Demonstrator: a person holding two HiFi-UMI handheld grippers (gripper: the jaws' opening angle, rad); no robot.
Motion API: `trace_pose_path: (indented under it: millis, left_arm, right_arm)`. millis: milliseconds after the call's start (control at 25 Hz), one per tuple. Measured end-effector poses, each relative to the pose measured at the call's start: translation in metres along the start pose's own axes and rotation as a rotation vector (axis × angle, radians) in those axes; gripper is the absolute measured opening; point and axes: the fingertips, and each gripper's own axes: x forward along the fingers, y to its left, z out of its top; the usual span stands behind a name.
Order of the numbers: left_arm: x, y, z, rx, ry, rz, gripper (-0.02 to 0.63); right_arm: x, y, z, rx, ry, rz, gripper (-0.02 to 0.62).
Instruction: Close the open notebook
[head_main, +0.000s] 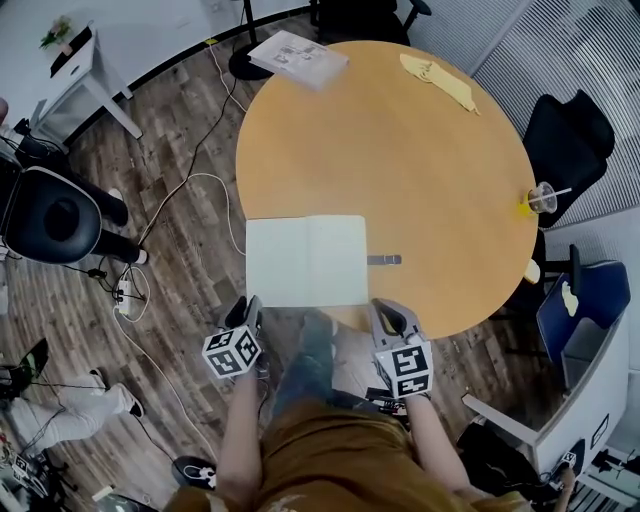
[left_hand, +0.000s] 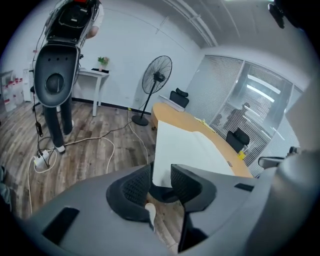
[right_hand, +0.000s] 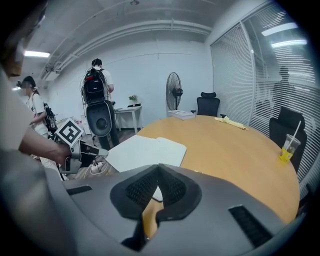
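An open white notebook (head_main: 305, 260) lies flat at the near edge of the round wooden table (head_main: 400, 150), and its near left corner juts past the rim. My left gripper (head_main: 250, 304) is at that corner. In the left gripper view its jaws (left_hand: 161, 172) stand apart, with the page (left_hand: 185, 145) showing in the gap and no pad pressing on it. My right gripper (head_main: 384, 310) hovers just off the notebook's near right corner. Its jaws (right_hand: 158, 170) are shut with nothing between them, and the notebook (right_hand: 145, 150) lies just beyond them.
A small grey object (head_main: 384, 260) lies to the right of the notebook. Farther off on the table are a cup with a straw (head_main: 542, 197), a yellow cloth (head_main: 440, 80) and a stack of papers (head_main: 298, 58). Office chairs (head_main: 50, 215) and cables (head_main: 190, 180) surround the table.
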Motion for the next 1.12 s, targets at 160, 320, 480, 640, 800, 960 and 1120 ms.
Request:
trace_pose_path:
  millis: [160, 320, 480, 640, 800, 960, 1120]
  left_arm:
    - [0.002, 0.002, -0.002, -0.067, -0.005, -0.014, 0.139]
    - [0.003, 0.003, -0.004, -0.093, -0.002, -0.016, 0.141]
    - [0.003, 0.003, -0.006, -0.151, -0.006, -0.037, 0.141]
    - [0.004, 0.005, -0.008, -0.213, -0.013, -0.063, 0.156]
    - [0.004, 0.004, -0.012, -0.319, -0.020, -0.125, 0.163]
    - [0.004, 0.005, -0.014, -0.400, -0.028, -0.159, 0.163]
    - [0.004, 0.002, -0.012, -0.420, -0.029, -0.161, 0.146]
  right_arm:
    - [0.002, 0.001, -0.001, -0.002, 0.005, 0.003, 0.012]
    - [0.002, 0.001, -0.001, 0.000, 0.007, 0.007, 0.012]
    - [0.003, 0.004, -0.001, -0.003, 0.008, 0.011, 0.012]
    - [0.003, 0.007, -0.001, -0.005, 0.009, 0.018, 0.012]
    - [0.003, 0.008, -0.003, -0.005, 0.013, 0.021, 0.012]
    - [0.003, 0.010, -0.002, -0.005, 0.010, 0.024, 0.012]
    - [0.002, 0.007, -0.004, -0.005, 0.013, 0.017, 0.012]
